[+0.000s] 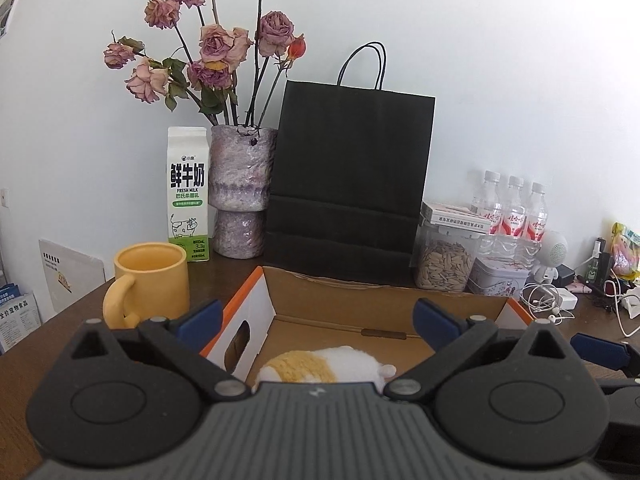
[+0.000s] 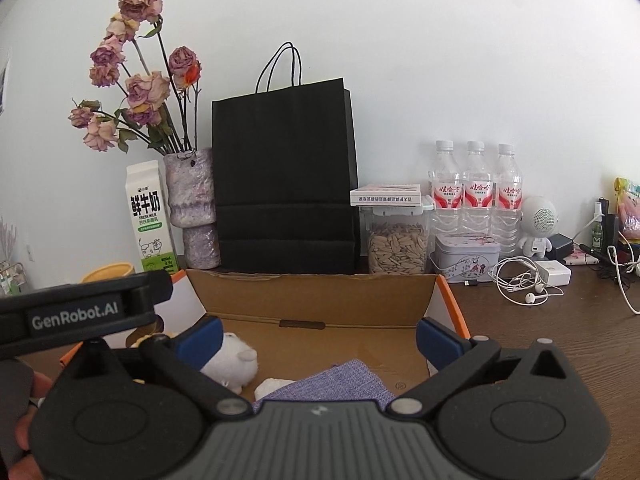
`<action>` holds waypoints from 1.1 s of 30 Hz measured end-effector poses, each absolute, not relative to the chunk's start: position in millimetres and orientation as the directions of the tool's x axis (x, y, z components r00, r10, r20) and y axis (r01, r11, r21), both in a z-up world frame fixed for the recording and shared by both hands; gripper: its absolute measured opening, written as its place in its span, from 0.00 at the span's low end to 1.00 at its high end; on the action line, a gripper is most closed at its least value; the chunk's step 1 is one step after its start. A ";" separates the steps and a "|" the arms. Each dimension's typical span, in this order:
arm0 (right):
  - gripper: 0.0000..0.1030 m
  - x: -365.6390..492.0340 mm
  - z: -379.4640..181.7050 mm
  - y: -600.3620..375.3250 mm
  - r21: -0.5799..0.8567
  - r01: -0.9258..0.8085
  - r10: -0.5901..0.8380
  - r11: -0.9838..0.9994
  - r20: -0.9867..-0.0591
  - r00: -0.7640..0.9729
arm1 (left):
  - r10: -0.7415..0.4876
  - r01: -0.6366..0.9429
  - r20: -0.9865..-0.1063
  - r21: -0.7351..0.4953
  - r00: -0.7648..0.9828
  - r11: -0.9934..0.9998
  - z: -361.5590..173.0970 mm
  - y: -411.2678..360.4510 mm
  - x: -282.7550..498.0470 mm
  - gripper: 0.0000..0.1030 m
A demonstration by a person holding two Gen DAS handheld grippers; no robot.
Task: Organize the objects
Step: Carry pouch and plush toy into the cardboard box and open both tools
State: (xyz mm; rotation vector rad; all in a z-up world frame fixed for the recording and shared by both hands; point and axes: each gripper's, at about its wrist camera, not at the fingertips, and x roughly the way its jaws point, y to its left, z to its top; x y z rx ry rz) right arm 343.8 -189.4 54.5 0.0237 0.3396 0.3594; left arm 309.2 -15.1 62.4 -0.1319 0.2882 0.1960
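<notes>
Fluffy plush toy [image 1: 320, 366] (rounded) lies in corrugated cardboard box [image 1: 360, 296].

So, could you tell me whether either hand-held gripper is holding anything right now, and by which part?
Nothing is held. The left hand-held gripper and right hand-held gripper are both open above the box; the plush and cloth lie loose inside.

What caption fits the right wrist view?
Open right gripper over a cardboard box holding a white plush toy and purple cloth.
</notes>
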 end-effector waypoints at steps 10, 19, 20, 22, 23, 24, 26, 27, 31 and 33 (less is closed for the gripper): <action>1.00 320.5 64.9 -198.8 0.056 -0.357 0.357 0.933 -0.288 0.888 | 0.145 -0.181 -0.263 -0.119 0.954 0.976 72.8 -14.5 286.7 1.00; 1.00 288.0 69.3 -208.4 0.021 -0.374 0.366 0.927 -0.262 0.893 | 0.137 -0.172 -0.236 -0.135 0.962 0.976 82.0 -11.8 247.6 1.00; 1.00 283.3 69.2 -210.1 0.016 -0.375 0.366 0.927 -0.262 0.893 | 0.136 -0.172 -0.236 -0.140 0.962 0.975 81.8 -10.7 243.0 1.00; 1.00 273.5 68.8 -213.5 0.008 -0.375 0.364 0.927 -0.258 0.895 | 0.133 -0.173 -0.239 -0.151 0.962 0.973 81.2 -8.0 233.3 1.00; 1.00 268.4 68.4 -215.2 0.005 -0.375 0.364 0.927 -0.256 0.896 | 0.131 -0.172 -0.243 -0.153 0.961 0.973 80.7 -6.9 229.3 1.00; 1.00 263.4 67.8 -216.8 0.001 -0.378 0.366 0.926 -0.254 0.895 | 0.129 -0.171 -0.246 -0.154 0.961 0.973 80.2 -6.2 225.7 1.00; 1.00 253.1 66.6 -220.2 -0.008 -0.382 0.368 0.924 -0.254 0.895 | 0.125 -0.166 -0.252 -0.149 0.960 0.975 78.8 -6.4 217.5 1.00; 1.00 248.3 65.8 -221.8 -0.012 -0.381 0.366 0.924 -0.255 0.895 | 0.122 -0.163 -0.257 -0.145 0.959 0.976 78.3 -6.6 213.7 1.00; 1.00 231.1 61.2 -230.5 -0.018 -0.385 0.366 0.923 -0.271 0.890 | 0.103 -0.142 -0.280 -0.126 0.954 0.982 75.7 -8.5 199.2 1.00; 1.00 223.2 57.3 -235.7 -0.018 -0.383 0.362 0.924 -0.285 0.887 | 0.096 -0.135 -0.292 -0.115 0.952 0.984 73.7 -9.6 191.6 1.00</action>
